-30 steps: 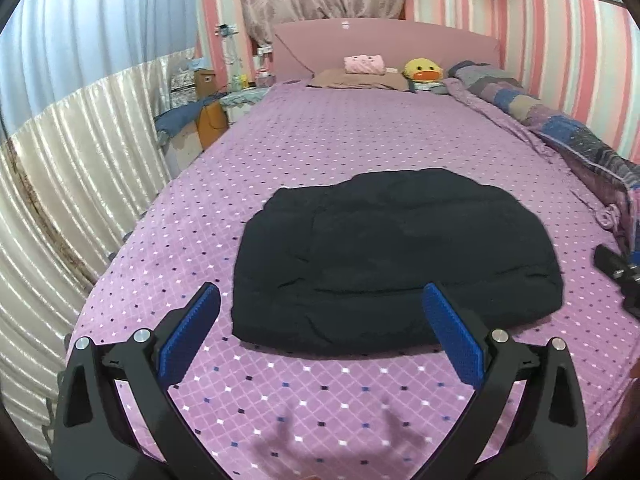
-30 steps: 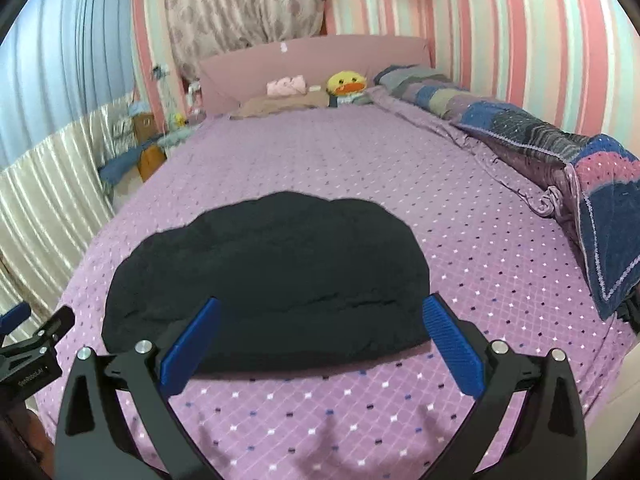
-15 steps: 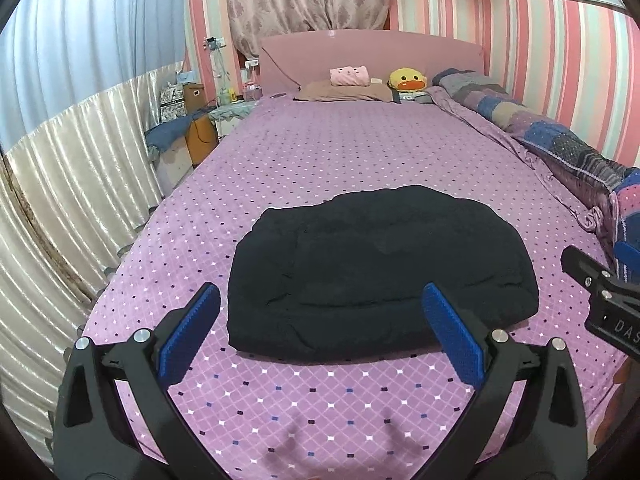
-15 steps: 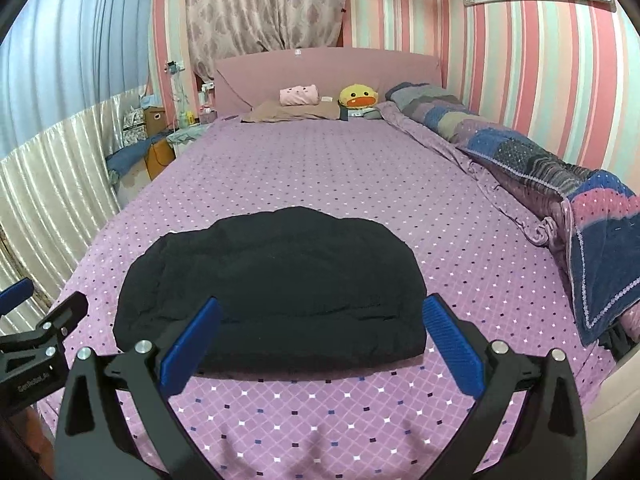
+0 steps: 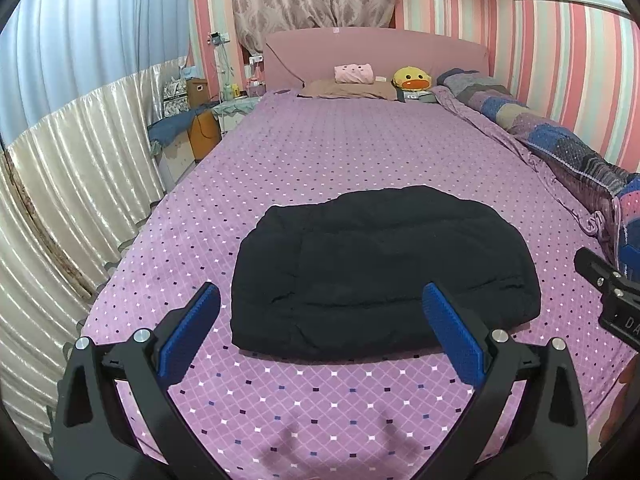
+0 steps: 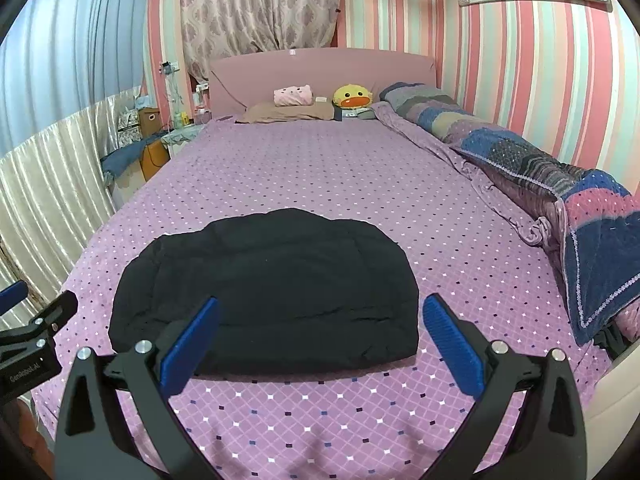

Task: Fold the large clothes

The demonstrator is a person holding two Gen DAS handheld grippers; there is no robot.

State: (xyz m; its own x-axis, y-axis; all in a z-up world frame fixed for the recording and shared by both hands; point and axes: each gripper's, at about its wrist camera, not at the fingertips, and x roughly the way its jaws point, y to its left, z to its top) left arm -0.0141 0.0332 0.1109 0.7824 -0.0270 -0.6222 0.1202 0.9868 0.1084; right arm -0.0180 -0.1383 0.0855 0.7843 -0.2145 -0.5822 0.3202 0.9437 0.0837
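Ahead of the blue-padded jaws lies a plain black garment [image 5: 380,272] on a purple bedsheet [image 5: 360,160] with small white and dark diamonds; beyond, pink striped wallpaper [image 6: 500,40].

Even, moderately bright indoor light; soft gripper shadows on the bedspread [image 5: 320,420]; sharp focus; strong fisheye curvature, dark vignetted corners.

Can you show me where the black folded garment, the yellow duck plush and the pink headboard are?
black folded garment [image 5: 384,272]: left wrist view, middle of its top.
yellow duck plush [image 6: 353,97]: right wrist view, its face.
pink headboard [image 5: 376,46]: left wrist view, centre of panel.
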